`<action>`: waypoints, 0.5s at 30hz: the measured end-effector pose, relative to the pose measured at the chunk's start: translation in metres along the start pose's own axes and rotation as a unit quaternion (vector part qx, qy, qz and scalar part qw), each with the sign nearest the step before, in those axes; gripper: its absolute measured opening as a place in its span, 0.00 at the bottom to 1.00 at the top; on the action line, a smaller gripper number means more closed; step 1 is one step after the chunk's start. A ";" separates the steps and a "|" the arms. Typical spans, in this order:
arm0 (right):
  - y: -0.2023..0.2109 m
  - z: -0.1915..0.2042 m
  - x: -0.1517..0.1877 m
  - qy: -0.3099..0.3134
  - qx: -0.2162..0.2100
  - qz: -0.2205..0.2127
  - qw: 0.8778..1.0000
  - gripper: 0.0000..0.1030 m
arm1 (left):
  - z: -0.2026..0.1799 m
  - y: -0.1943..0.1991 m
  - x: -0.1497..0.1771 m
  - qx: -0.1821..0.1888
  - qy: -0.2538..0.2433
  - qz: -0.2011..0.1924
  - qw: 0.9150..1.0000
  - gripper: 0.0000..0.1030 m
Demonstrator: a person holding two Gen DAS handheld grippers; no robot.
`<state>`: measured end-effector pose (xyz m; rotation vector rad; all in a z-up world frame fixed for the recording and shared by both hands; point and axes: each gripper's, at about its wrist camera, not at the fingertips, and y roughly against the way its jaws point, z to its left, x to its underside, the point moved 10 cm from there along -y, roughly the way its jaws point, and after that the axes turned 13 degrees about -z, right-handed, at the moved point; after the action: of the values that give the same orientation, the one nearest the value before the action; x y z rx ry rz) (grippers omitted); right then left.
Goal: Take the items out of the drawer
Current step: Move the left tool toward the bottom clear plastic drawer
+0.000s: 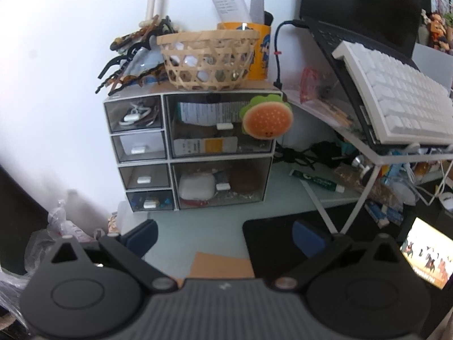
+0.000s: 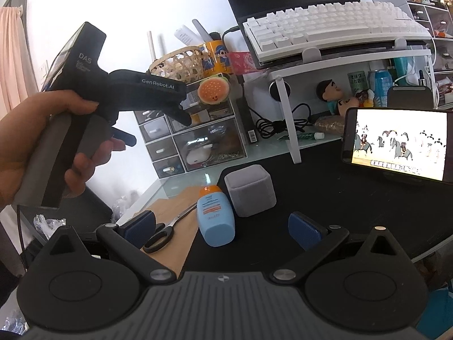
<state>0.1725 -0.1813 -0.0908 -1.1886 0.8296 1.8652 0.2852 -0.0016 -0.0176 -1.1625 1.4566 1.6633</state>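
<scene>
Both hand-held grippers face a small clear-fronted drawer unit (image 1: 192,147) that stands at the far left of the desk, against the wall, with a woven basket (image 1: 209,56) and a yellow mug (image 1: 260,51) on top and a burger-shaped plush (image 1: 266,120) clipped at its upper right corner. The left gripper (image 1: 225,236) is released, its blue-padded fingers spread wide and holding nothing, aimed squarely at the unit from a short way back; the right wrist view shows a hand (image 2: 42,144) wrapped around its grey handle. The right gripper (image 2: 222,228) is likewise spread and empty, hovering over the black mat (image 2: 325,198) near a blue bottle (image 2: 216,216) lying on its side, a grey box (image 2: 250,189) and a pair of scissors (image 2: 167,231). Every drawer appears closed, each with a small white pull; the lower right drawer (image 1: 220,181) holds a white case (image 1: 196,187) and the upper right drawer (image 1: 220,124) holds printed packets. The step in hand is judged to be the approach, before any drawer is drawn. The next move calls for bringing one gripper forward to a white pull, closing narrowly on it and drawing straight outward, while keeping the light unit from sliding or tipping its load.
</scene>
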 end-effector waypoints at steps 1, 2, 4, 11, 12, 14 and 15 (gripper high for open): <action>0.000 0.000 0.000 -0.001 0.000 0.000 1.000 0.99 | 0.000 -0.002 -0.001 0.001 -0.001 0.002 1.000 1.00; 0.000 -0.001 0.000 -0.001 0.000 0.000 1.000 0.99 | -0.001 -0.004 -0.001 0.001 -0.002 0.003 1.000 1.00; 0.000 -0.001 0.000 0.000 0.000 0.000 1.000 0.99 | -0.002 -0.007 -0.002 0.003 -0.003 0.006 1.000 1.00; 0.000 -0.001 0.002 0.000 -0.003 0.002 1.000 0.99 | -0.003 -0.020 -0.008 0.008 0.006 0.011 1.000 1.00; 0.000 -0.001 0.002 0.000 -0.004 0.001 1.000 0.99 | -0.003 -0.022 -0.009 0.009 0.007 0.011 1.000 1.00; 0.001 -0.003 0.001 -0.002 -0.004 0.000 1.000 0.99 | -0.003 -0.025 -0.011 0.011 0.008 0.011 1.000 0.98; 0.000 -0.003 0.001 -0.005 -0.004 0.000 1.000 0.99 | -0.003 -0.027 -0.011 0.011 0.010 0.012 1.000 0.96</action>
<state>0.1734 -0.1838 -0.0929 -1.1843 0.8175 1.8743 0.3146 0.0018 -0.0189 -1.1565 1.5033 1.6527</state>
